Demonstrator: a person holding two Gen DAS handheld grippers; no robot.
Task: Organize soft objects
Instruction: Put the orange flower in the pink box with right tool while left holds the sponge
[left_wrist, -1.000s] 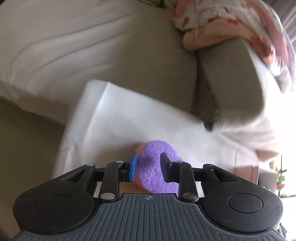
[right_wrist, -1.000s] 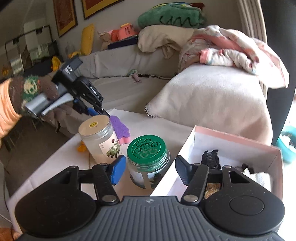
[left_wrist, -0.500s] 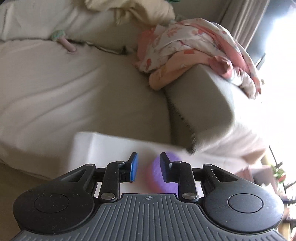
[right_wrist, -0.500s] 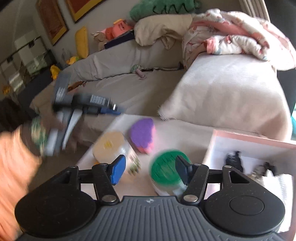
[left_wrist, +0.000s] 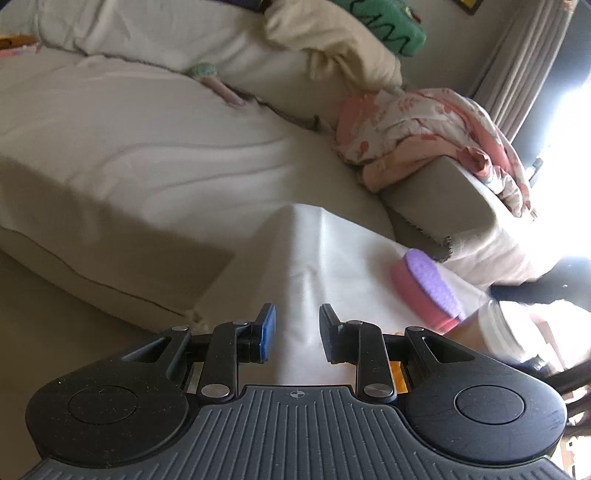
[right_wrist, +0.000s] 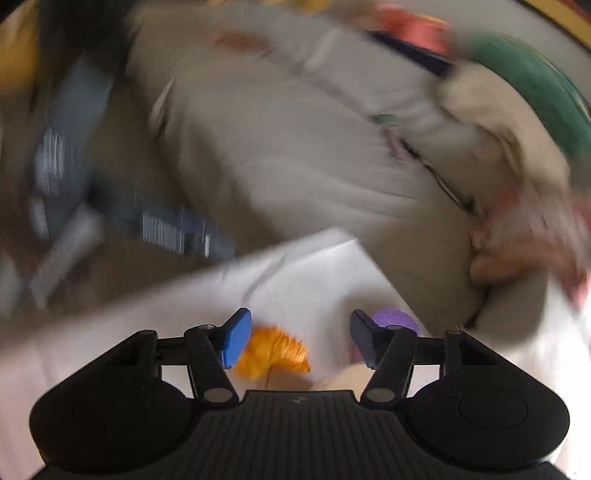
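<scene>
- Left wrist view: the left claw (left_wrist: 293, 332) hangs with its jaws apart and nothing between them, above the near corner of the white-covered worktop (left_wrist: 325, 251).
- Sponge: a purple-and-pink sponge (left_wrist: 428, 290) lies on the worktop, to the right of the left claw and well clear of it, near the draped arm of the sofa (left_wrist: 147, 147).
- Sofa clutter in the same view: a pink patterned cloth (left_wrist: 417, 129) is heaped over the sofa arm, with a cream pillow (left_wrist: 332, 44) and a green cushion (left_wrist: 388, 26) behind it.
- Right edge of this view: a pale jar-like shape sits blurred beside the sponge; what it is cannot be told.
- Right wrist view: heavily blurred. The right claw (right_wrist: 301, 339) is spread wide and grips nothing.
- Between its jaws: an orange fluffy thing (right_wrist: 273, 350) lies on the white worktop (right_wrist: 303, 266), close to the blue left pad; whether they touch cannot be told.
- Sponge again: its purple face (right_wrist: 397, 319) peeks out just behind the right finger.
- Upper left of this view: a smeared dark and grey shape shows, too blurred to identify.
</scene>
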